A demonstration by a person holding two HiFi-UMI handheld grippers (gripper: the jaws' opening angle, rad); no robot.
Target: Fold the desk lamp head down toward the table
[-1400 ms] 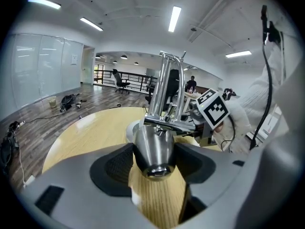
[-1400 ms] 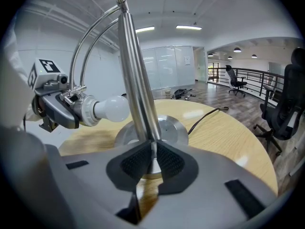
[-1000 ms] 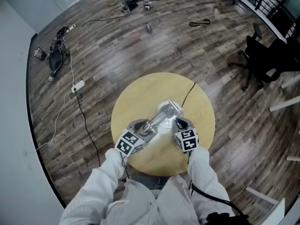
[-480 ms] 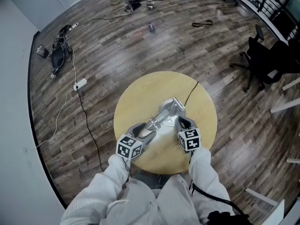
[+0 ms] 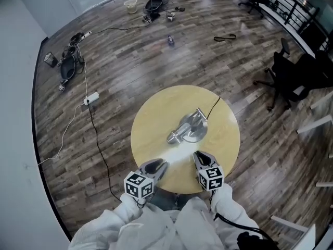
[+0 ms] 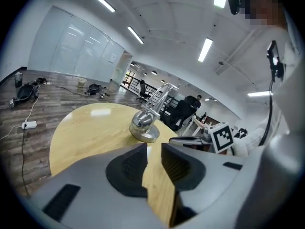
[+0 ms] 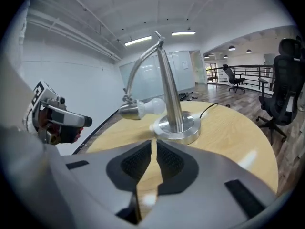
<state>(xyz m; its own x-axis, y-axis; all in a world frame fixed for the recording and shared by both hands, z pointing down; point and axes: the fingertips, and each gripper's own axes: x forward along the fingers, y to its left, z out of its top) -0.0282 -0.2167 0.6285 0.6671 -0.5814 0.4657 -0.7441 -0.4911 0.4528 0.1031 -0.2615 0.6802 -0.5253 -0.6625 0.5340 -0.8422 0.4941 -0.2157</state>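
The silver desk lamp [image 5: 193,129] stands at the middle of the round yellow table [image 5: 151,120]. Its arm is bent over, and the head [image 5: 174,137] with its white bulb [image 7: 152,106] hangs low beside the base [image 7: 179,128]. Both grippers are at the table's near edge, apart from the lamp. My left gripper [image 5: 155,166] has just been closing; a gap remains between its pads [image 6: 126,165] with only tabletop behind it. On my right gripper [image 5: 200,157] the pads [image 7: 137,160] stand close together, a thin slit apart, and hold nothing.
The lamp's black cord [image 5: 212,104] runs off the table's far edge. On the wooden floor lie a white power strip [image 5: 88,95] and cable piles [image 5: 70,61] to the left. Dark office chairs [image 5: 291,69] stand at the right.
Both grippers have pulled back from the lamp to the table's near edge. The left gripper's jaws have narrowed. The lamp stays where it was, head low.
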